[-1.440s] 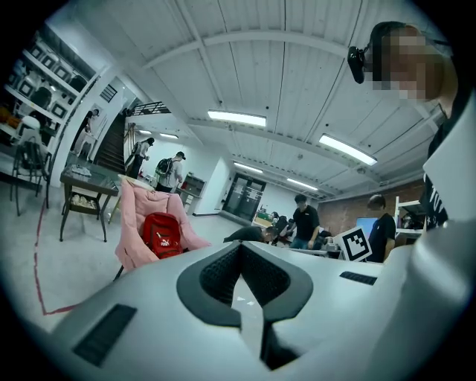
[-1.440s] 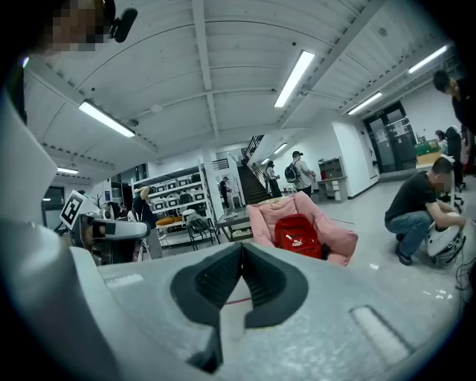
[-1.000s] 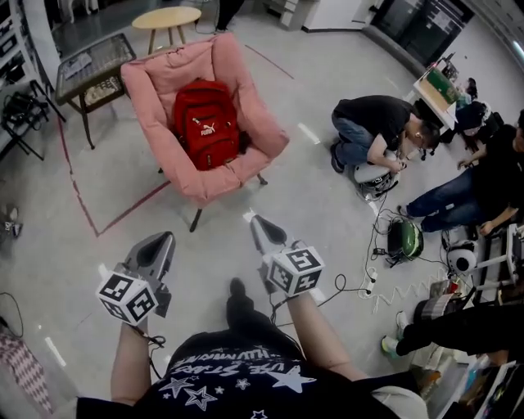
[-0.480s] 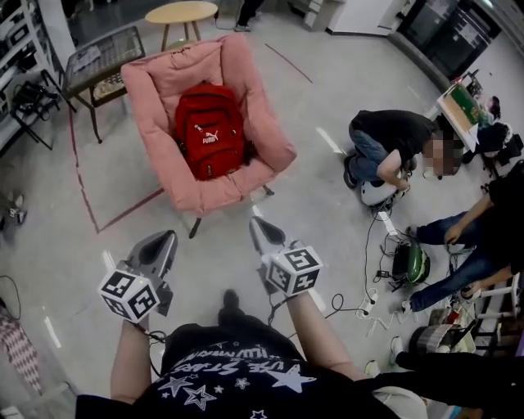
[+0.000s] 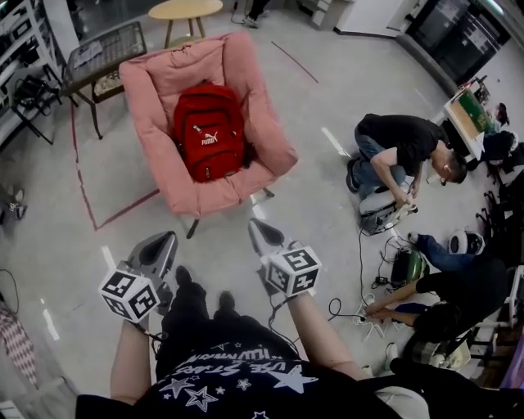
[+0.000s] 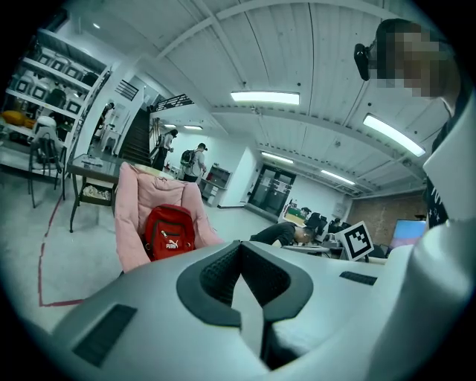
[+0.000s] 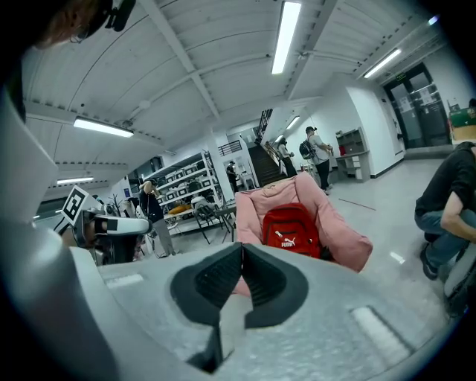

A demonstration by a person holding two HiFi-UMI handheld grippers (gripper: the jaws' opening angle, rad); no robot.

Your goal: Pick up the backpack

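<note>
A red backpack with a white logo stands upright against the back of a pink cushioned chair in the upper middle of the head view. Both gripper views show it ahead: the backpack sits left of centre in the left gripper view, and the backpack sits just right of centre in the right one. My left gripper and right gripper are held side by side, well short of the chair's front edge. Each is shut with nothing between its jaws.
A dark side table and a round wooden stool stand behind the chair. Red tape lines run on the floor at its left. Several people crouch at the right among gear and cables. Shelving lines the far left.
The chair with the backpack has come closer in the head view as I walk toward it. Both grippers keep their pose and stay shut. The people at the right have shifted.
</note>
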